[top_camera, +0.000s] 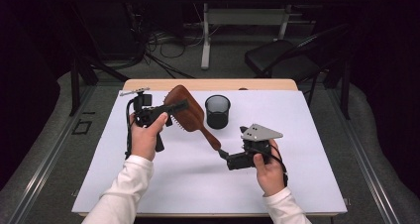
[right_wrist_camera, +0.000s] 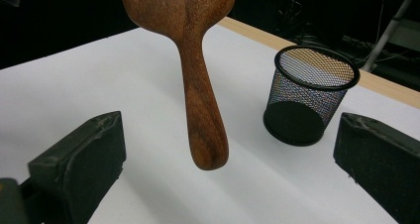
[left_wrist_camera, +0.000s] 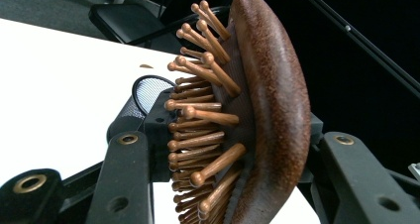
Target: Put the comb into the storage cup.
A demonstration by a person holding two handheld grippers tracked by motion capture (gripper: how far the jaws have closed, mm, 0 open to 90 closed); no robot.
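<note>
A brown wooden hairbrush point(top_camera: 190, 116) is held above the white table, head up at the left and handle slanting down to the right. My left gripper point(top_camera: 178, 106) is shut on the brush head. In the left gripper view the jaws clamp the brush point(left_wrist_camera: 272, 100) from both sides, its wooden bristles pointing left, and my left gripper point(left_wrist_camera: 237, 135) is closed tightly around it. My right gripper point(top_camera: 224, 154) is open just below the handle's tip. In the right gripper view the handle point(right_wrist_camera: 200, 110) hangs between the wide-apart jaws of my right gripper point(right_wrist_camera: 230, 149) and touches neither.
A black mesh cup point(top_camera: 217, 111) stands upright on the white table point(top_camera: 297, 174) behind the brush; the cup point(right_wrist_camera: 307, 95) is empty, and it shows past the bristles too point(left_wrist_camera: 143, 92). Beyond the table are a black chair point(top_camera: 282, 55) and cables on the floor.
</note>
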